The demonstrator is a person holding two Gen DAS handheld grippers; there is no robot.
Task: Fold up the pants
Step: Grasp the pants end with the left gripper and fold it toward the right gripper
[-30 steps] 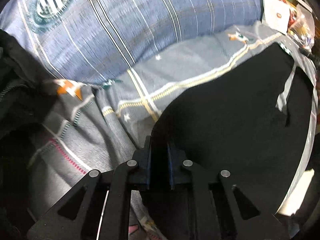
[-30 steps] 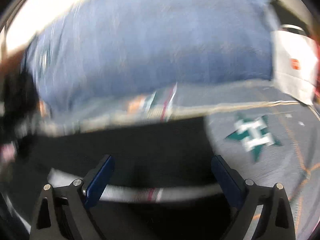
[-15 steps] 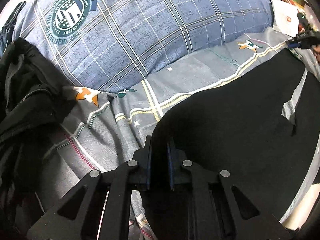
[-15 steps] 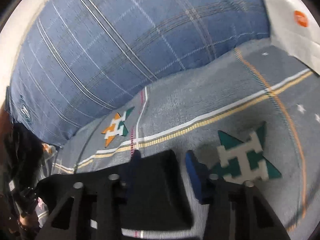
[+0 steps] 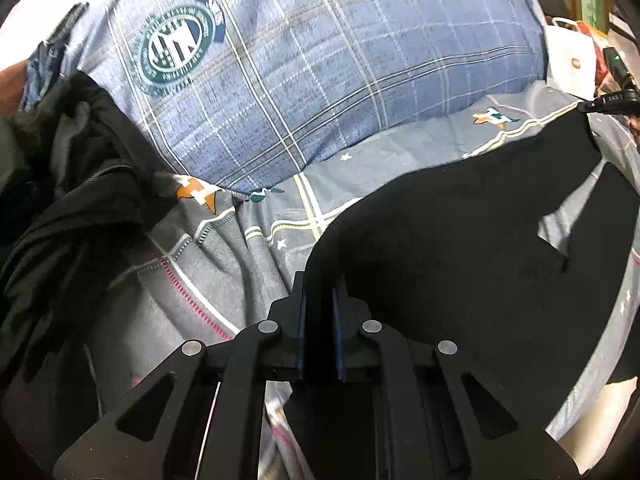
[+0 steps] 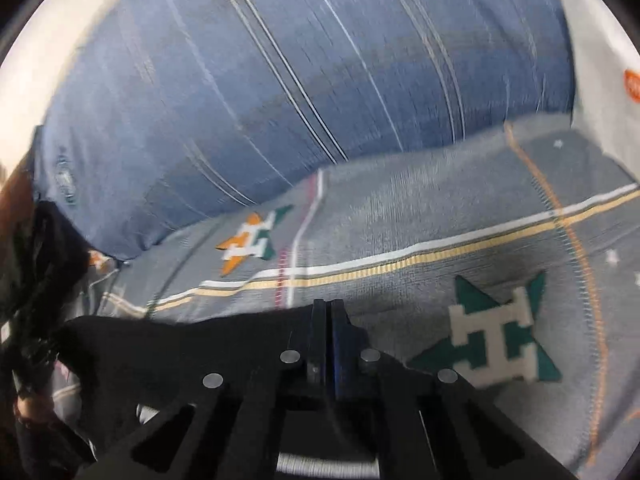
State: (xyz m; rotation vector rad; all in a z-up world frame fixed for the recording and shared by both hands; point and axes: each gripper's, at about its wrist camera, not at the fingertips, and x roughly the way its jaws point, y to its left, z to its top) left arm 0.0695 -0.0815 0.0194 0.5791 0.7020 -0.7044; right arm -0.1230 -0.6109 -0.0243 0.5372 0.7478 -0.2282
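Both sets of fingers closed on black pants (image 5: 460,248), spread over bed sheet (image 5: 256,264): left gripper (image 5: 320,308), right gripper (image 6: 328,320). Risk: thin edge bites slipping under tension; fold skewing.

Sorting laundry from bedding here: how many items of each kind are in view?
Black fabric pants: 1
Heap of dark clothes: 1
Blue plaid pillow: 1
Grey patterned bedsheet: 1
White paper bag: 1
Total: 5

Plaid pillow (image 5: 340,72); sheet (image 6: 440,216) (grey)
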